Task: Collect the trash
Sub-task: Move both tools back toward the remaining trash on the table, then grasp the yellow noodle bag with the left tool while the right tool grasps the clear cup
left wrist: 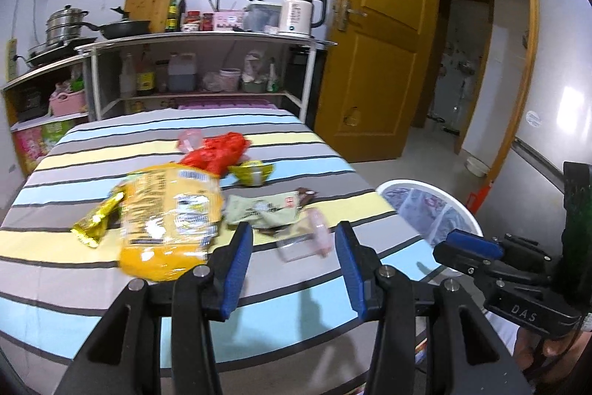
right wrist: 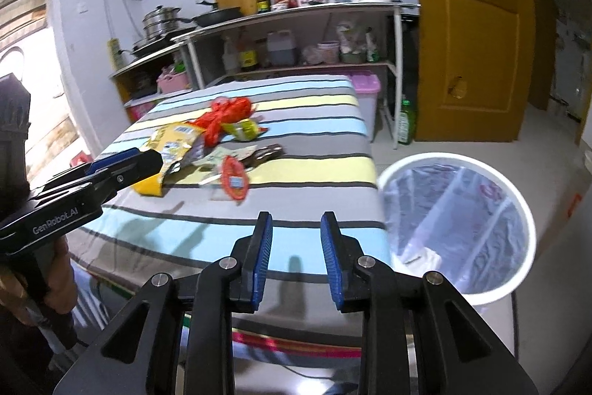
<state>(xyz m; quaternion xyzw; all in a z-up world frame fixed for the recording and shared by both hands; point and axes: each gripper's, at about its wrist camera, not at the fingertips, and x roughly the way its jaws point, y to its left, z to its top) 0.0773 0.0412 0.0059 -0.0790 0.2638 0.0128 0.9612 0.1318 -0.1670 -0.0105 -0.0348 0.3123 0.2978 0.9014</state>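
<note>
Trash lies on a striped cloth-covered table (left wrist: pixel 111 269): a big yellow snack bag (left wrist: pixel 166 213), a gold wrapper (left wrist: pixel 96 221), a red plastic bag (left wrist: pixel 218 150), a yellow-green packet (left wrist: pixel 253 171), a pale green wrapper (left wrist: pixel 259 210) and a clear cup with a pink lid (left wrist: pixel 307 239). My left gripper (left wrist: pixel 294 265) is open and empty, just short of the cup. My right gripper (right wrist: pixel 296 258) is open and empty over the table's near edge. A white trash bin (right wrist: pixel 458 232) with a clear liner stands on the floor at the table's right.
A shelf unit (left wrist: pixel 207 69) with pots, bottles and a kettle (left wrist: pixel 301 12) stands behind the table. A yellow door (left wrist: pixel 384 36) is open at the right. A green bottle (right wrist: pixel 407 121) stands on the floor by the shelf.
</note>
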